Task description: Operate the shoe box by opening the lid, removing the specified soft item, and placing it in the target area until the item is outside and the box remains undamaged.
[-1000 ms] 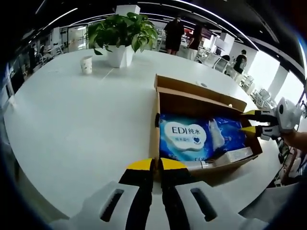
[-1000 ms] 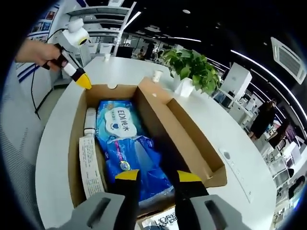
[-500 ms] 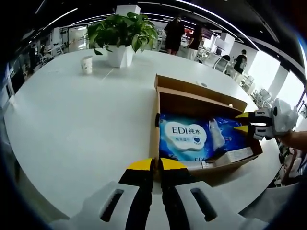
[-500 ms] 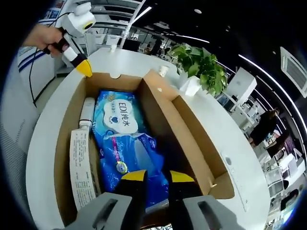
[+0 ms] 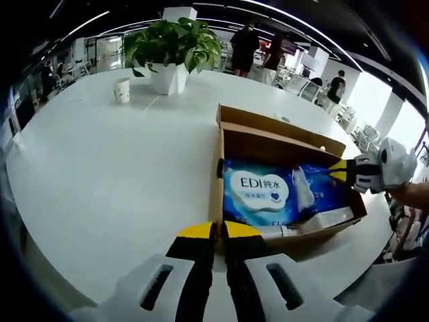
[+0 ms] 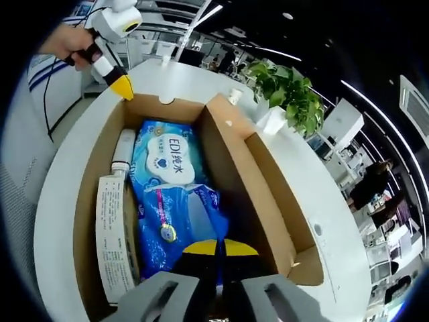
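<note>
The shoe box (image 5: 281, 194) sits open on the white worktop (image 5: 114, 168), with a blue wipes pack (image 6: 171, 194) lying inside beside a long white tube (image 6: 112, 228). The right tool (image 6: 220, 247) has its tips together over the near end of the pack. The left tool (image 5: 219, 230), tips together, rests at the box's opposite end wall.

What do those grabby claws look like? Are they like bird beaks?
A bit! Each claw has two black jaws with bright yellow tips on a chunky pale grey body. Seen from across the box, the left claw has a white, rounded top with black parts, and a dark cable hangs nearby.
</note>
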The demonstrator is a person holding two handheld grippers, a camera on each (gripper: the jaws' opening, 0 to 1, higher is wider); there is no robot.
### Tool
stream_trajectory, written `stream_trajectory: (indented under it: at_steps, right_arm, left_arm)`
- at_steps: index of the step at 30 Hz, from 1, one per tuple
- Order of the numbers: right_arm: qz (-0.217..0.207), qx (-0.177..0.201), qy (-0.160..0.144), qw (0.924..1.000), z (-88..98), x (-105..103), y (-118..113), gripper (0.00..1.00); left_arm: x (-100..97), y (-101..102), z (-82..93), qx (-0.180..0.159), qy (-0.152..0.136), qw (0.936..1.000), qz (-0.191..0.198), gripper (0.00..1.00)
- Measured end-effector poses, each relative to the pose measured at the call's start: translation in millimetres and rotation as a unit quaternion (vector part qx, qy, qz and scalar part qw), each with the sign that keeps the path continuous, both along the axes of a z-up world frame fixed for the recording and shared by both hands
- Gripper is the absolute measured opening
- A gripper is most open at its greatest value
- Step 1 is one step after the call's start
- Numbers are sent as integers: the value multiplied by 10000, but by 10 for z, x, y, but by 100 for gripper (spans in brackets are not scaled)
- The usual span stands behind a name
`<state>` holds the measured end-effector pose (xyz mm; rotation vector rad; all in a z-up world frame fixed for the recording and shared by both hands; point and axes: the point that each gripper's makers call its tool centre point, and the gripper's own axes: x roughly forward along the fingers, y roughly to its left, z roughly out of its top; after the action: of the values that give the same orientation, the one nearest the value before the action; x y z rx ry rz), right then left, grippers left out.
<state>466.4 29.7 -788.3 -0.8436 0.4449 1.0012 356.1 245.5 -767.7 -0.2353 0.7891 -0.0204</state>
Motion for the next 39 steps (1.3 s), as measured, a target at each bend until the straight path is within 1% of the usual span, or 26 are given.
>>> stream_trajectory:
  at_steps: [3,6,12,19,28,39]
  right_arm:
    - [18,-13,21,10000,10,2,-7,0]
    - [-39,27,78,10000,23,5,-6,0]
    - [-81,119,89,9999,68,-1,-1,0]
    - [-107,296,68,9995,179,-18,29,0]
    - [-3,454,-46,9990,335,-25,117,0]
    - [177,509,-271,9982,523,-45,174,0]
  left_arm:
    - [3,3,-1,-14,3,10000,11,2]
    - [6,5,-2,-13,-1,10000,12,2]
    - [8,4,-2,-28,-7,10000,28,2]
    - [7,2,2,-27,-12,10000,29,2]
    - [6,3,6,-45,-17,10000,39,2]
    - [4,4,9,-50,-27,10000,43,2]
